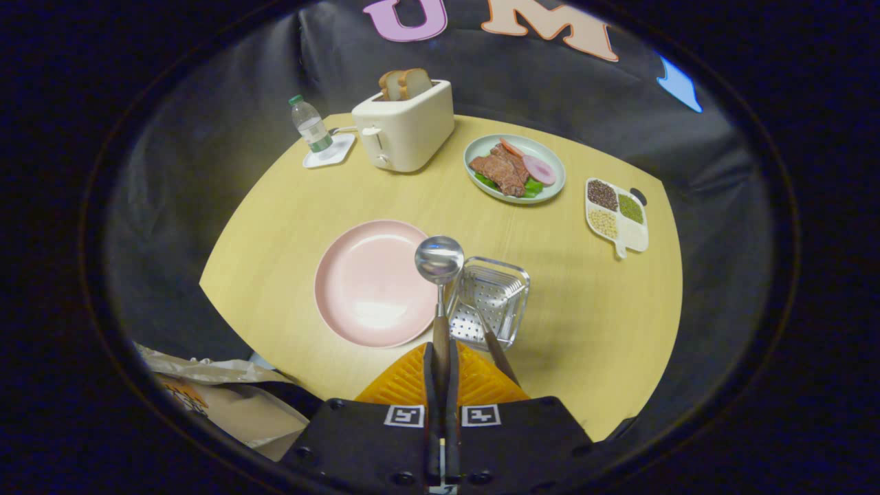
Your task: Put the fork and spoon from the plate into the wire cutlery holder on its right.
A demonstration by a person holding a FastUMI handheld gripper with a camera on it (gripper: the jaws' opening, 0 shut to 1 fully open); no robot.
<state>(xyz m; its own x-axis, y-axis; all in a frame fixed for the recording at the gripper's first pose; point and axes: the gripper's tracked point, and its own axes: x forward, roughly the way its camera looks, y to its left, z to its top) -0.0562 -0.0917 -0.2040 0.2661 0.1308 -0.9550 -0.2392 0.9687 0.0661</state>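
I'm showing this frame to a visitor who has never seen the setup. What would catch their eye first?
The spoon stands out: the gripper is shut on its handle, its shiny bowl raised between the empty pink plate and the wire cutlery holder, where the fork already leans. Beyond, a toaster holding bread and a plate of meat sit on the yellow table.

- My gripper [440, 364] jaws are pinching the spoon [439, 275] above the gap between plate [368, 282] and wire cutlery holder [489, 302].
- The fork [496, 347] is leaning in the holder, right of the plate.
- The toaster [405, 127] is standing beyond, on the bench [584, 330].
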